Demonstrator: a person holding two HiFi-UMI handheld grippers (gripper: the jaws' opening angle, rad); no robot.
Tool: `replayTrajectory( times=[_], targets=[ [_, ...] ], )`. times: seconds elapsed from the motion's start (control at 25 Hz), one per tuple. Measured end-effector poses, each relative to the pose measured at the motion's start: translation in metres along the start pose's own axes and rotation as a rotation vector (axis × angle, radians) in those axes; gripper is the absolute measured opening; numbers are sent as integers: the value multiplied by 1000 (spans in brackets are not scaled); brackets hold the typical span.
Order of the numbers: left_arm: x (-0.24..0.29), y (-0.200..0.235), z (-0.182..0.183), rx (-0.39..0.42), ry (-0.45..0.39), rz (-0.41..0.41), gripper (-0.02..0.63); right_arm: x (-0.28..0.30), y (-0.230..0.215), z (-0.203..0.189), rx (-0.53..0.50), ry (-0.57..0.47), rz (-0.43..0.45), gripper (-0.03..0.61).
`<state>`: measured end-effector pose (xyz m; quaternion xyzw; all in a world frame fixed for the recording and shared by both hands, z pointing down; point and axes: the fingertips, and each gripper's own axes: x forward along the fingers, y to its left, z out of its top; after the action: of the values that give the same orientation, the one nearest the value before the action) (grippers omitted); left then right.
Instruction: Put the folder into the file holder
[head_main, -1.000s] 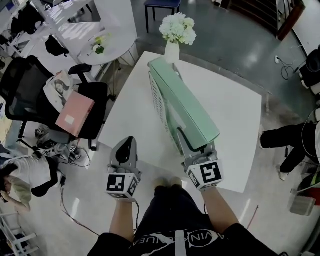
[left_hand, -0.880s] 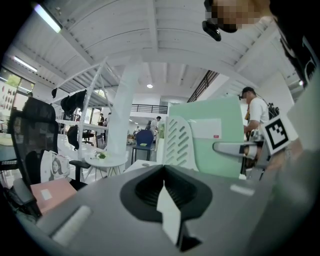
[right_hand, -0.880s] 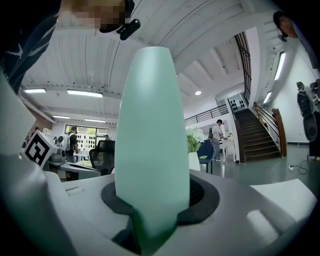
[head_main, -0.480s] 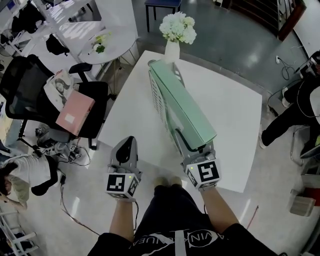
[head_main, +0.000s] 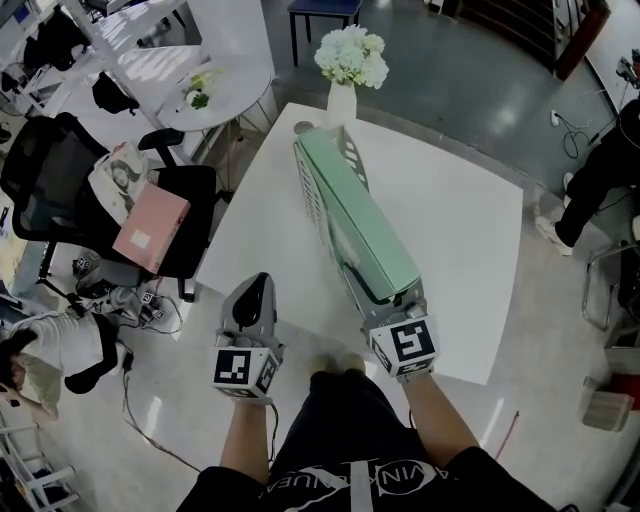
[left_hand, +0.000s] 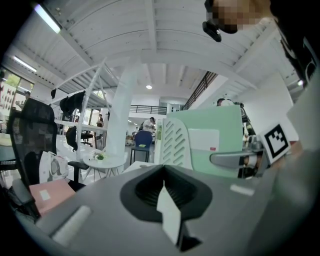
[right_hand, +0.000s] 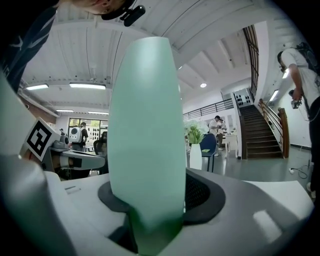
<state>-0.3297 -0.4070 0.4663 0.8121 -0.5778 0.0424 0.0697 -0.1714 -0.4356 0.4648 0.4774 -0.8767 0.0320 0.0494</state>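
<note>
A long mint-green folder (head_main: 355, 215) stands on edge inside the white slotted file holder (head_main: 310, 190) on the white table (head_main: 460, 230). My right gripper (head_main: 388, 298) is at the folder's near end, jaws opening, with the spine (right_hand: 145, 140) between them and a gap showing beside the right pad. My left gripper (head_main: 255, 292) hangs shut and empty off the table's near left edge, apart from the holder. From the left gripper view, the folder's end (left_hand: 220, 145) and the holder's wall (left_hand: 175, 145) stand upright ahead.
A white vase of flowers (head_main: 345, 65) stands at the table's far corner, just beyond the holder. Left of the table is a black office chair (head_main: 60, 180) bearing a pink folder (head_main: 150, 228), with a round white table (head_main: 215, 85) behind. A person (head_main: 600, 170) stands at far right.
The folder has sunk lower into the holder and now lies level with its rim. My right gripper has drawn slightly back and down with it. The left gripper has stayed still.
</note>
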Motion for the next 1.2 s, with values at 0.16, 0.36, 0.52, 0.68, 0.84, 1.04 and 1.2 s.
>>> replayTrajectory(
  times=[0.16, 0.36, 0.52, 0.68, 0.84, 1.04, 1.2],
  targets=[
    [-2, -3, 3, -1, -3, -5, 0, -8, 0, 7, 17, -16, 11, 247],
    [-2, -12, 6, 1, -9, -19, 0, -17, 0, 18, 17, -43, 30, 281],
    [-3, -18, 12, 7, -12, -29, 0, -24, 1, 31, 18, -61, 43, 296],
    [-5, -25, 17, 12, -24, -40, 0, -33, 3, 39, 15, -74, 50, 302],
    [-7, -32, 25, 17, -39, -52, 0, -43, 5, 49, 13, -90, 57, 307],
    [-10, -41, 33, 19, -53, -59, 0, -57, 5, 56, 9, -100, 62, 308],
    [-12, -46, 38, 10, -66, -58, 0, -69, 4, 61, 22, -112, 68, 308]
  ],
)
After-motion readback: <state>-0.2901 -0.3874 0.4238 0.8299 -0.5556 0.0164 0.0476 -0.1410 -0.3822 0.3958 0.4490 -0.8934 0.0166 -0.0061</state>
